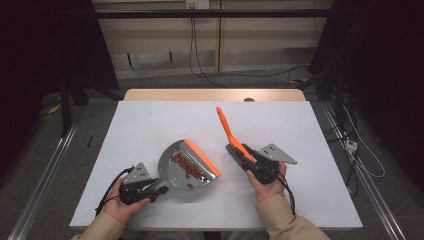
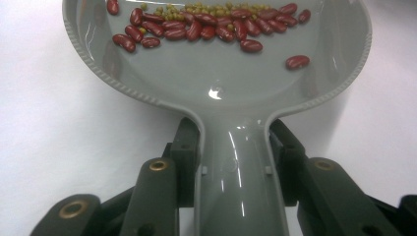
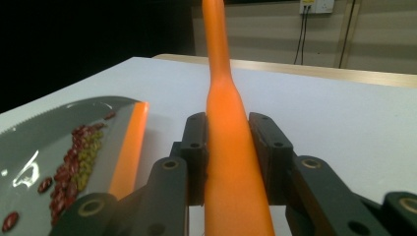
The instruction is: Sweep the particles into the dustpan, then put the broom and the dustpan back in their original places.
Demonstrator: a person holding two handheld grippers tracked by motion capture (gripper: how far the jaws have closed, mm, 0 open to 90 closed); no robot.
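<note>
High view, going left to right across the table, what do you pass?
Left gripper → grey dustpan with beans → orange brush → right gripper.

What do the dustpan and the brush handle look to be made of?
The dustpan looks like moulded grey plastic with a glossy finish: highlights streak its handle and pan, and the rim is ribbed. Its orange lip may be a softer rubbery strip, though I can't be sure. The brush handle looks like smooth orange plastic with a dull sheen and even colour.
</note>
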